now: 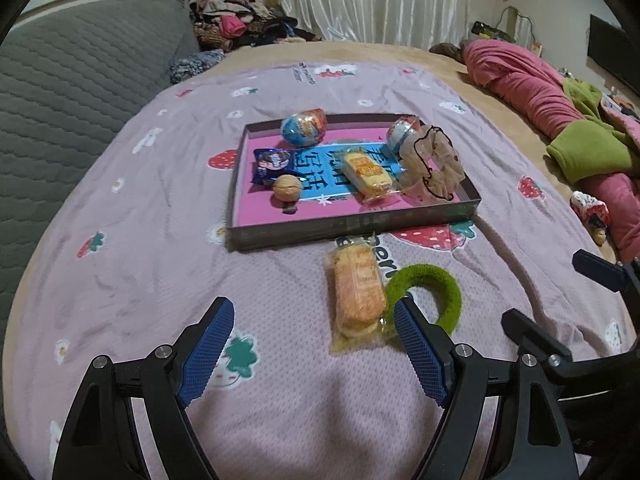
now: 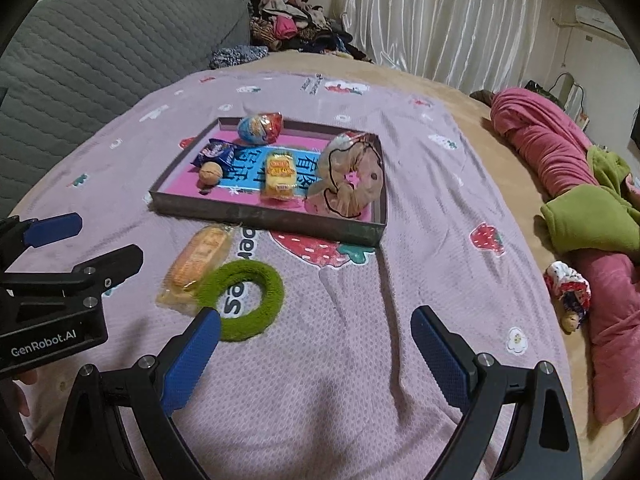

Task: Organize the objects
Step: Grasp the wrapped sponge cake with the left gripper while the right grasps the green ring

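Observation:
A shallow tray (image 1: 352, 227) (image 2: 264, 216) with a pink and blue floor lies on the pink blanket. In it are two foil eggs (image 1: 303, 128) (image 1: 402, 132), a blue snack packet (image 1: 274, 162), a walnut (image 1: 287, 188), a yellow wrapped cake (image 1: 366, 172) and a beige scrunchie (image 1: 434, 168). In front of the tray lie an orange wrapped cake (image 1: 358, 296) (image 2: 200, 264) and a green scrunchie (image 1: 436, 292) (image 2: 244, 300), touching. My left gripper (image 1: 312, 320) is open and empty, its right finger beside the cake. My right gripper (image 2: 316, 328) is open and empty, its left finger at the green scrunchie.
A grey quilted cushion (image 1: 80, 80) is at the left. Pink and green bedding (image 2: 580, 184) and a small patterned pouch (image 2: 568, 288) lie at the right. Clothes (image 1: 240, 20) are piled at the back by the curtain.

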### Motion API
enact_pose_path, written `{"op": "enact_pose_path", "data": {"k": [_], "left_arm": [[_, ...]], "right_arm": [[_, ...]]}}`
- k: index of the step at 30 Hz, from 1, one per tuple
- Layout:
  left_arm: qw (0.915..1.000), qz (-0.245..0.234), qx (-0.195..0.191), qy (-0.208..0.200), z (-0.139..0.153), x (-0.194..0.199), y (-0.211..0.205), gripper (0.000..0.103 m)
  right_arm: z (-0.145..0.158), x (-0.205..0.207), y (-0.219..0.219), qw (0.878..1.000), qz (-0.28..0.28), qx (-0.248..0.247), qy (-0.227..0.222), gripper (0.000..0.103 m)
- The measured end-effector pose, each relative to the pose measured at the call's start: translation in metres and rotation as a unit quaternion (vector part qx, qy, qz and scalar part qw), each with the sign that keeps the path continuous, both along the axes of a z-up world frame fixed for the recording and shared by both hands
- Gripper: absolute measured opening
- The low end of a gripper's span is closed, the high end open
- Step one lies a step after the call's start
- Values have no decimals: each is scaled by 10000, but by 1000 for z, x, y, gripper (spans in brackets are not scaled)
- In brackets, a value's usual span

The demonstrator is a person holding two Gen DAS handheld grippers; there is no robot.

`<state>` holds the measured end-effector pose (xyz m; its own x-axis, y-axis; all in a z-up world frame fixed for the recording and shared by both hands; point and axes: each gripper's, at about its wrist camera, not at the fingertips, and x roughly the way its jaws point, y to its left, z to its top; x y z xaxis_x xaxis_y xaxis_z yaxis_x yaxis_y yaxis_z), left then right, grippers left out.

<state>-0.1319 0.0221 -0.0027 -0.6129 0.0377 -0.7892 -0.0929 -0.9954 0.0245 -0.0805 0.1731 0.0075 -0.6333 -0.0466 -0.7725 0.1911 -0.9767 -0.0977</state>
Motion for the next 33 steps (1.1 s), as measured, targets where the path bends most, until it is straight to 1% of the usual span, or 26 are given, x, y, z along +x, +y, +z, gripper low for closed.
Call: {"op": "enact_pose_path", "data": {"k": [10,19,31,33], "left_arm": [[9997,-16,96,-237,-24,-34,8,83],[9984,-58,249,-495,-43,-66,16,83],[9957,10,273,-881,-76,-88,21,83],[9953,40,288,-929,-80,-89,20,83]], "right_arm": [[-30,-29,-5,9996,30,45,-273,96],[-47,-47,-13,9990,101,18,-434,96],[-70,-62,-22,9976,236,-91,-645,96],[-74,-64,-23,9974,255,-111,-670,93]]}}
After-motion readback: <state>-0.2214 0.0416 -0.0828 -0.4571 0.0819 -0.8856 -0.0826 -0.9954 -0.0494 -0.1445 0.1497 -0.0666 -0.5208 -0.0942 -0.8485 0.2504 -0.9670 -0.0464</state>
